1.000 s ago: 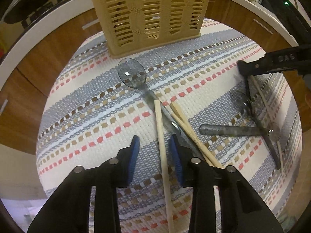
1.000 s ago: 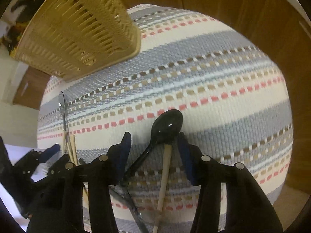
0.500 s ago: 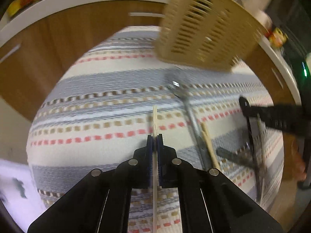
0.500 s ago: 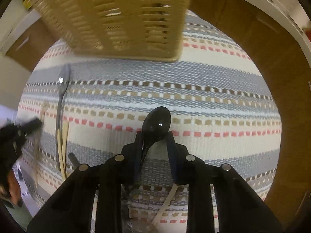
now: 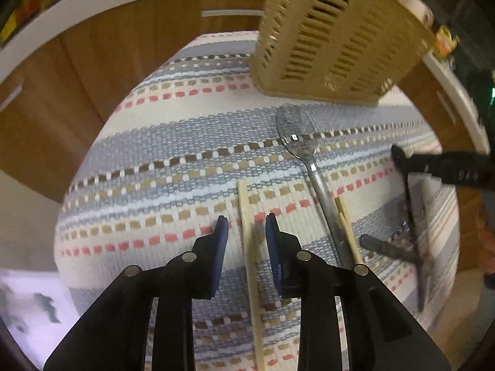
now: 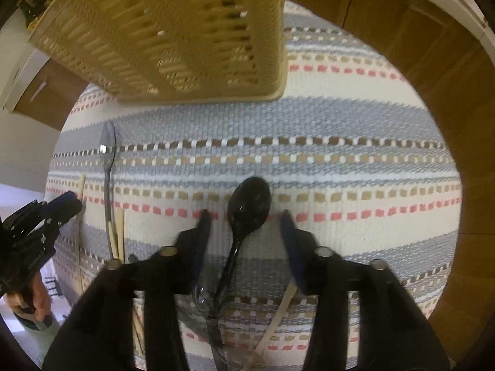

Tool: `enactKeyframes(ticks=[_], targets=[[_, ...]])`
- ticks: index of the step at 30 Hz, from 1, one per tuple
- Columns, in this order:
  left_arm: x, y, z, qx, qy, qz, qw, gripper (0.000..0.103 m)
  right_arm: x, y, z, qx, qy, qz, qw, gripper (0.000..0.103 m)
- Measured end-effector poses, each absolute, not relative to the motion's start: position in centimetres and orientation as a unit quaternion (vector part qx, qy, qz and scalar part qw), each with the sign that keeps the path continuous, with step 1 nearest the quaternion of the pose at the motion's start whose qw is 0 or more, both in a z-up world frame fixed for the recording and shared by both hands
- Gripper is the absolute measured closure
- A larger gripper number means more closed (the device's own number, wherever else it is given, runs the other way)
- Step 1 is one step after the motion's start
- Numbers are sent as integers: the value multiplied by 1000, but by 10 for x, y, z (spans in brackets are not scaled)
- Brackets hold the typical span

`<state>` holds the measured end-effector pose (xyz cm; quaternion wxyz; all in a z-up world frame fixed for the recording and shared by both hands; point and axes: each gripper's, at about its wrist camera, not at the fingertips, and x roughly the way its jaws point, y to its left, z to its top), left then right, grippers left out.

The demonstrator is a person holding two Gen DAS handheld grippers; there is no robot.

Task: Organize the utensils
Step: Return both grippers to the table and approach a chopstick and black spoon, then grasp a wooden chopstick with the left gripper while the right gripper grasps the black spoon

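Note:
A tan slotted utensil basket (image 5: 337, 37) stands at the far side of a striped woven mat (image 5: 173, 142); it also shows in the right wrist view (image 6: 173, 34). My left gripper (image 5: 246, 227) is open, its jaws either side of a wooden chopstick (image 5: 250, 247) lying on the mat. My right gripper (image 6: 246, 219) is open, its jaws either side of a black plastic spoon (image 6: 247, 210) lying on the mat. A clear grey spoon (image 5: 298, 142) lies near the basket.
Two more chopsticks (image 5: 346, 228), a dark fork (image 5: 408, 210) and a grey handle (image 5: 383, 247) lie to the right of my left gripper. Another chopstick (image 6: 278, 318) lies under my right gripper. Wooden cabinets (image 5: 92, 71) surround the mat.
Both grippers were shut half a second ago, the left on the chopstick and the right on the black spoon. Both have opened and the items lie on the mat.

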<state>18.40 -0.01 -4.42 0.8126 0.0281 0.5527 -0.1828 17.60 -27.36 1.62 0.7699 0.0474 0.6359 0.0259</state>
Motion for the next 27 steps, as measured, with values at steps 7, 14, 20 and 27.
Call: enactKeyframes(ticks=[7,14,20,27], targets=[[185,-27,-43,117,548,-172,810,79,193,-261,11,11,643,-5,765,55],[179,-45,-44,139,539,-152,817,98,195,-235,17,-43,637,-4,770,80],[165,-29,-29,77,514,-174,836,100,191,-245,31,-2,606,40,795,97],[150,-16,12,2,454,-195,869,99,182,-268,62,38,553,78,828,102]])
